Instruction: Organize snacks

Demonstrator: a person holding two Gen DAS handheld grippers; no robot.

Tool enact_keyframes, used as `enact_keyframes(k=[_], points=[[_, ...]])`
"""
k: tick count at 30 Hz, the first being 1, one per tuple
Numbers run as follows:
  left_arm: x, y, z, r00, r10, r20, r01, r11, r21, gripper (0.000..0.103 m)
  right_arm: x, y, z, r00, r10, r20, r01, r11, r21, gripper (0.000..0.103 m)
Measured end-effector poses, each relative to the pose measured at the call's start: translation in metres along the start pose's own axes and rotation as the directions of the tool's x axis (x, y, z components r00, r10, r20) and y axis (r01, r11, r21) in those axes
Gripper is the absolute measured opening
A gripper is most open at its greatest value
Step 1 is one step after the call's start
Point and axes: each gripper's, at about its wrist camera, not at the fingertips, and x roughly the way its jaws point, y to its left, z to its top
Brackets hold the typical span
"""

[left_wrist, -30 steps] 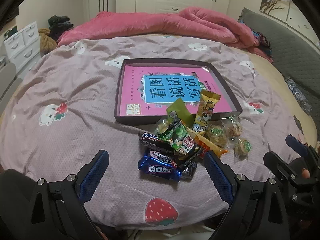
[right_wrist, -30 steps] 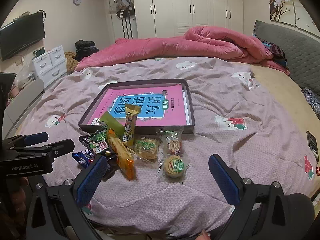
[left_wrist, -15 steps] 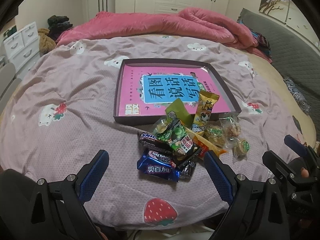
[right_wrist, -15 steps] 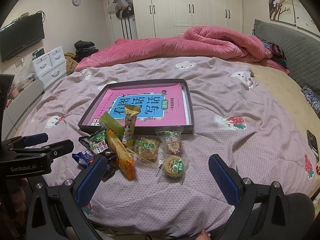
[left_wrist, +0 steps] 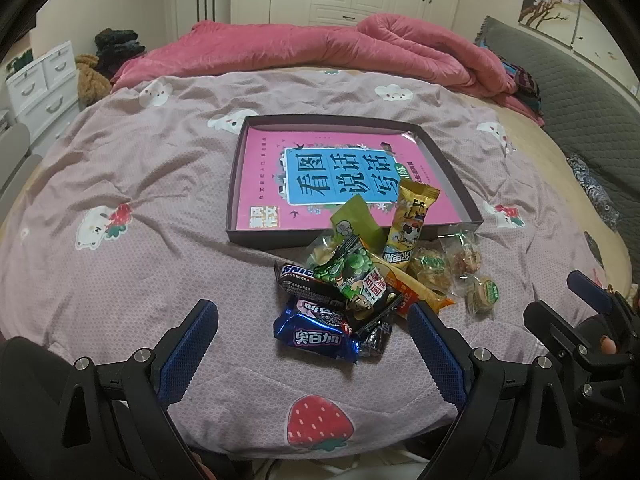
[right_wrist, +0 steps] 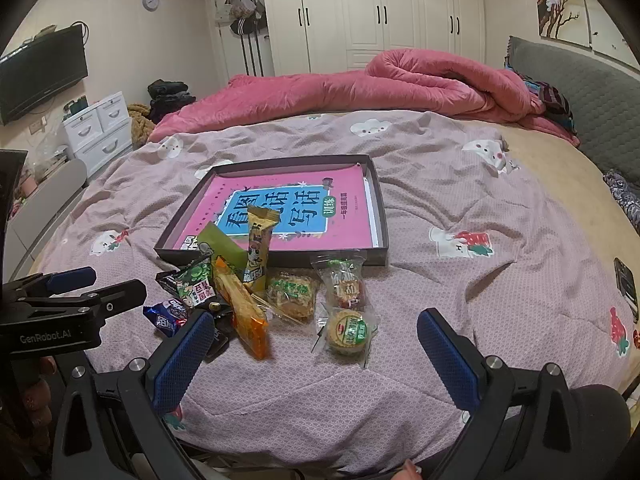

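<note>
Snacks lie in a loose pile on the mauve patterned bedspread [left_wrist: 140,184], near the bed's front edge and just before the near wall of the shallow dark cardboard box [left_wrist: 452,176], which holds a pink book [left_wrist: 272,160].

Left hand-held gripper [left_wrist: 312,344]: blue-padded fingers spread wide, empty, hovering short of the blue foil-wrapped biscuit pack [left_wrist: 316,334]. Right hand-held gripper [right_wrist: 316,354]: likewise spread and empty, facing the round cake in clear film [right_wrist: 347,331].

Handling, by judgement: all items are light. Foil and film wrappers are slick and crumple under pressure; the cakes inside are likely crumbly, so close gently. Take the yellow stick-shaped packet [right_wrist: 258,248], which leans on the box wall, across its narrow middle. Take flat packs by a crimped end seam. Overlapping packs, such as the green pea packet [left_wrist: 354,276] on the dark chocolate bar [left_wrist: 304,280], may drag neighbours when lifted.
</note>
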Motion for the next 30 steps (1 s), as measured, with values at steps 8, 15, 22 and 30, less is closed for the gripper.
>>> enact_keyframes(k=[8,15,22,30], points=[[0.003,-0.001,-0.001,1.000,0.004,-0.006,-0.004,1.000,-0.003,0.096,0.003,-0.003,-0.001,1.000,0.002,-0.009,-0.002,1.000,0.013,0.102],[0.004,-0.001,0.000,1.000,0.003,-0.011,-0.003,1.000,-0.005,0.096,0.004,-0.003,0.000,1.000,0.003,-0.017,-0.003,1.000,0.012,0.102],[0.008,0.000,0.000,1.000,0.000,-0.023,0.000,1.000,-0.012,0.096,0.008,-0.005,0.000,1.000,0.007,-0.029,-0.007,1.000,0.021,0.102],[0.013,0.004,0.000,0.999,-0.006,-0.038,0.005,1.000,-0.021,0.096,0.011,-0.005,0.000,0.999,0.010,-0.038,-0.009,1.000,0.027,0.102]])
